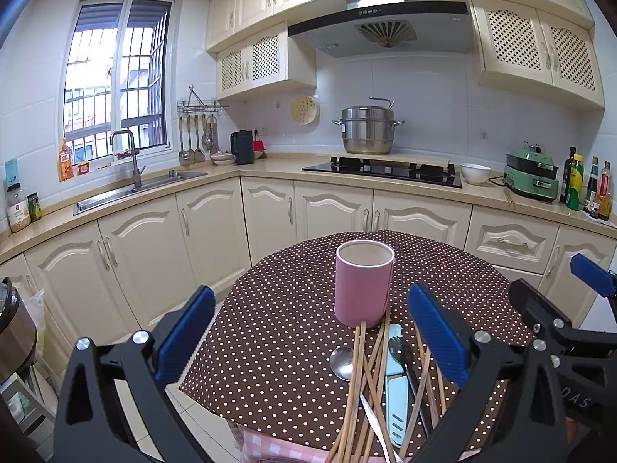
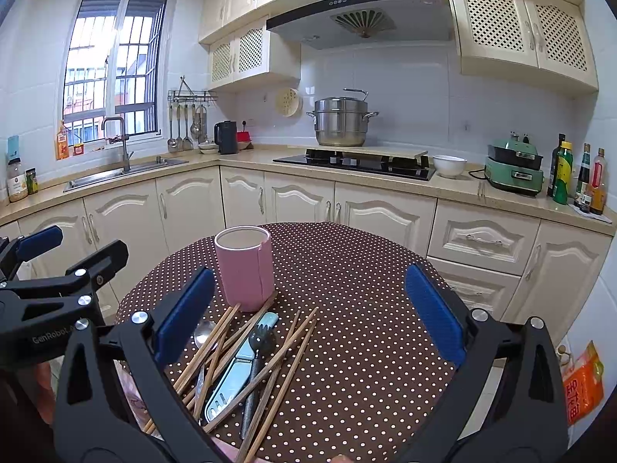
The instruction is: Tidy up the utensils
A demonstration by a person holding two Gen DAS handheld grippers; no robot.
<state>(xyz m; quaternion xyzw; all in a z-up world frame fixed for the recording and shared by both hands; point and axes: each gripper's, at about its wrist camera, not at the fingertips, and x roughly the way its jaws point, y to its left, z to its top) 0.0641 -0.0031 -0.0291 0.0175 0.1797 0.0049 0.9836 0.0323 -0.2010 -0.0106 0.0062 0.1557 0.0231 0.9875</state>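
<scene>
A pink cylindrical holder [image 1: 363, 283] stands empty on the brown polka-dot table [image 1: 277, 308]; it also shows in the right wrist view [image 2: 245, 268]. In front of it lies a pile of utensils: several wooden chopsticks [image 1: 356, 389], a metal spoon [image 1: 342, 362], a light blue utensil case [image 1: 397, 393] and a dark fork [image 1: 401, 351]. The right wrist view shows the same chopsticks [image 2: 285, 351], spoon [image 2: 203, 332], case [image 2: 235, 374] and fork [image 2: 257, 351]. My left gripper [image 1: 310, 339] is open above the pile. My right gripper [image 2: 310, 320] is open, just right of the pile.
The right gripper's fingers [image 1: 592, 270] show at the left view's right edge; the left gripper's fingers [image 2: 42, 239] show at the right view's left edge. Kitchen counters with a sink [image 1: 127, 189], stove [image 1: 385, 169] and steel pot [image 1: 366, 129] stand behind the table. An orange bag [image 2: 582, 386] lies on the floor.
</scene>
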